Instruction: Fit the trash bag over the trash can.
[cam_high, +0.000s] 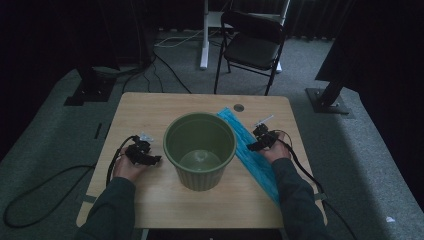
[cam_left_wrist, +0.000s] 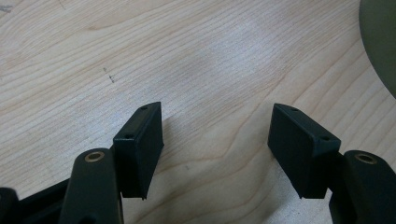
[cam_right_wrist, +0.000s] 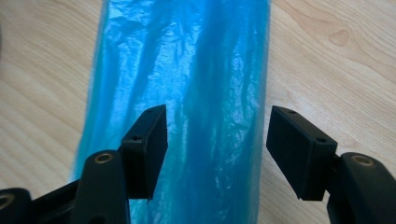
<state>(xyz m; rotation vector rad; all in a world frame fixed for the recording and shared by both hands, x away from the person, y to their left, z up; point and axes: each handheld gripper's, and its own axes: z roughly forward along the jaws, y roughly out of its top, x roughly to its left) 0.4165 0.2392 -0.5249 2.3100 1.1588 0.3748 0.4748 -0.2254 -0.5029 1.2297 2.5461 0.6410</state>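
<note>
A green bucket (cam_high: 200, 149) stands upright and empty at the middle of the wooden table (cam_high: 150, 105). To its right a long folded blue plastic bag (cam_high: 252, 152) lies flat on the table, running from near the bucket's far rim toward the front right edge. My right gripper (cam_high: 256, 140) hovers over that bag, jaws wide apart; in the right gripper view the blue plastic bag (cam_right_wrist: 196, 93) lies under and between the open fingers (cam_right_wrist: 149, 140), unpinched. My left gripper (cam_high: 150, 156) rests left of the bucket, open over bare wood (cam_left_wrist: 187, 60), with the bucket's rim (cam_left_wrist: 380, 42) at the upper right.
A black folding chair (cam_high: 252, 45) and a white stand leg (cam_high: 204, 35) are beyond the table's far edge. Cables trail from both grippers over the table's sides onto grey carpet. A small round hole (cam_high: 238, 107) sits near the table's far right.
</note>
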